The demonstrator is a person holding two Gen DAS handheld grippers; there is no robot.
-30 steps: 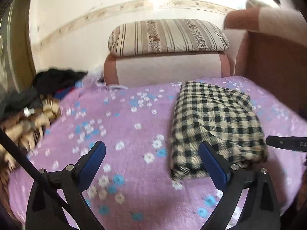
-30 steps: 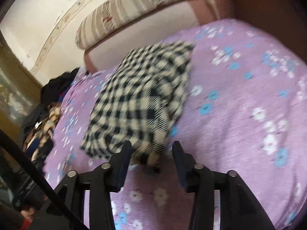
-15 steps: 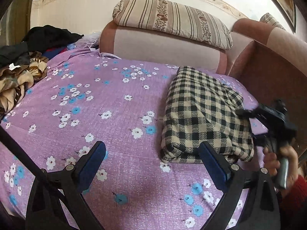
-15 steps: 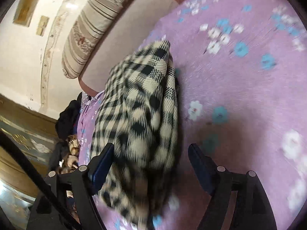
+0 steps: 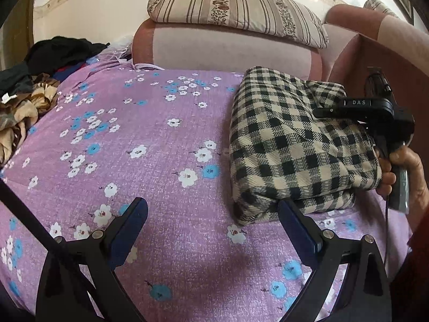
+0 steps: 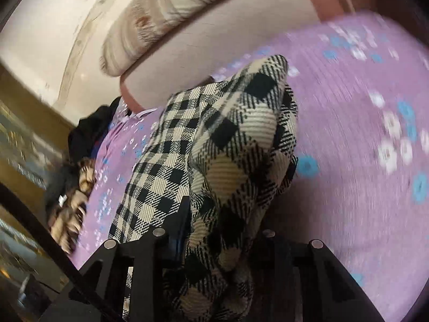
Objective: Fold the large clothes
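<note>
A purple flowered blanket (image 5: 161, 139) is lying across the whole bed under me. At its far edge a pink sofa back (image 5: 222, 51) is standing, and a striped cushion (image 5: 236, 8) is lying along its top. On the far left a pile of clothes (image 5: 32, 80), dark and brown, is sitting heaped at the blanket's edge.

The folded checked garment (image 5: 297, 145) is lying on the right half of the blanket, near the sofa back, as a thick bundle with stacked layers showing at its near edge.

My right gripper (image 6: 219, 244) is reaching into that bundle from its right side. In its own view the checked cloth is bulging up between the two arms and filling the gap; the view is blurred and the finger pads are buried in fabric, so I cannot tell whether I am pinching it or merely standing around it. In the left view my right hand (image 5: 402, 171) is gripping the handle, touching the bundle's right edge.

My left gripper (image 5: 211, 222) is hanging just above the blanket with its blue fingers (image 5: 128, 228) spread wide, holding nothing; its right finger is sitting just beside the bundle's near corner.
</note>
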